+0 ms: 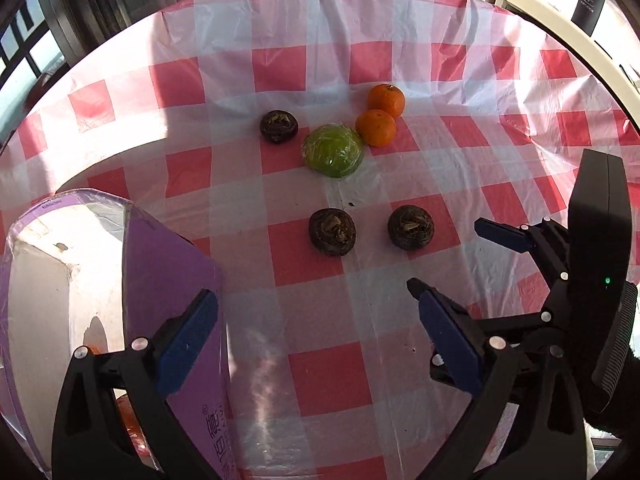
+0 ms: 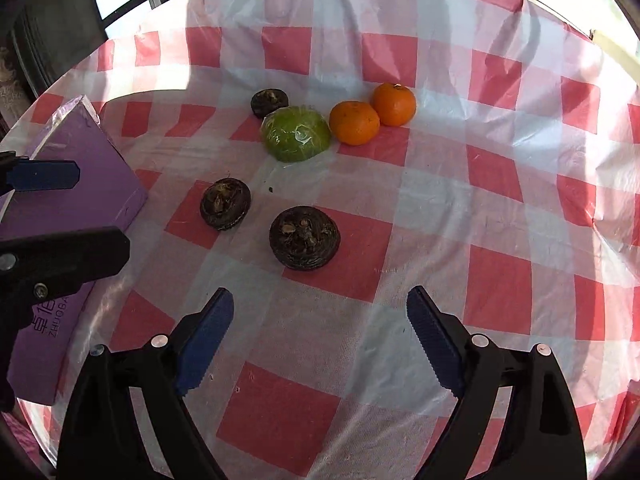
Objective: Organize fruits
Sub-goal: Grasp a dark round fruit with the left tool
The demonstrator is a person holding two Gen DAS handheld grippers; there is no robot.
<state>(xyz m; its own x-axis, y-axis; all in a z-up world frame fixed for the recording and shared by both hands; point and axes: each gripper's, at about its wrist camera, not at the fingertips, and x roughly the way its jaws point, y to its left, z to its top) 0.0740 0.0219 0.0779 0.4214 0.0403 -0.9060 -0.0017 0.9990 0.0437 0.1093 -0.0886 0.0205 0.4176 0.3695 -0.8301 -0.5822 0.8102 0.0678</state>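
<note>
Your fruit lies loose in the middle of the bench point(image 2: 500, 208), on the pink-and-white checked plastic cloth point(image 2: 440, 60). A green fruit in clear wrap point(image 2: 295, 133) sits at the centre of the group. Two oranges touch each other just to its right: the nearer orange point(image 2: 354, 122) close beside the green one, the farther orange point(image 2: 395, 104) behind it. A small dark fruit point(image 2: 269, 102) sits just behind the green one on the left, touching it or nearly so in the right wrist view, though your left wrist view shows a gap between them. Two more dark, wrinkled fruits lie nearer to you, apart from each other: the left dark fruit point(image 2: 225, 203) and the right dark fruit point(image 2: 305, 237), the closest piece to your right claw point(image 2: 320, 322).

Your right claw hovers over the cloth with its blue-padded fingers wide apart, gripping nothing. Your left claw point(image 1: 316, 332) is spread too and empty; its left finger overlaps the purple box's wall in the picture, but you cannot tell from here whether it touches.

The purple box point(image 1: 172, 276) stands open at the bench's left edge, with a white inside; something orange shows low in it, too hidden to identify.
</note>
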